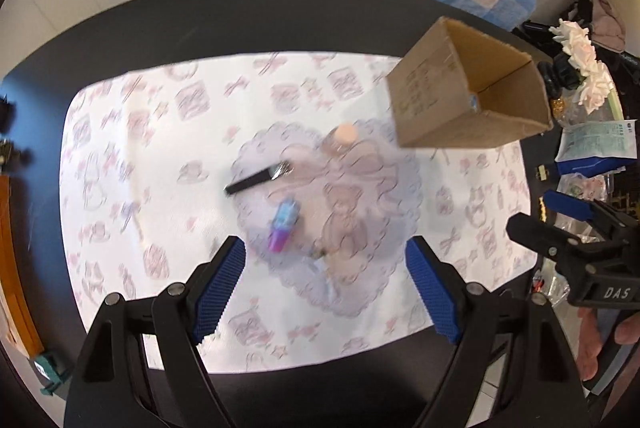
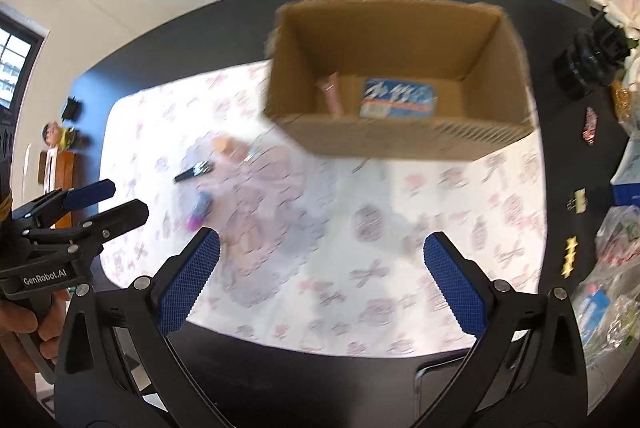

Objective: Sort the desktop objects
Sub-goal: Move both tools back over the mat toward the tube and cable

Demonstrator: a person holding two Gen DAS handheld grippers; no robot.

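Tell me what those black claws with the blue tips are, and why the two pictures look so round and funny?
They are not a robot. A person holds two grabber tools, one per hand, each with a tiny wide-eyed camera, which bends the picture round. One picture looks past the left gripper, the other past the right gripper. Both are open and hold nothing. On the white cloth with pink drawings lie a black-handled brush, a blue and purple tube and a peach-capped bottle. The brown cardboard box already has a pink tube and a blue packet inside.
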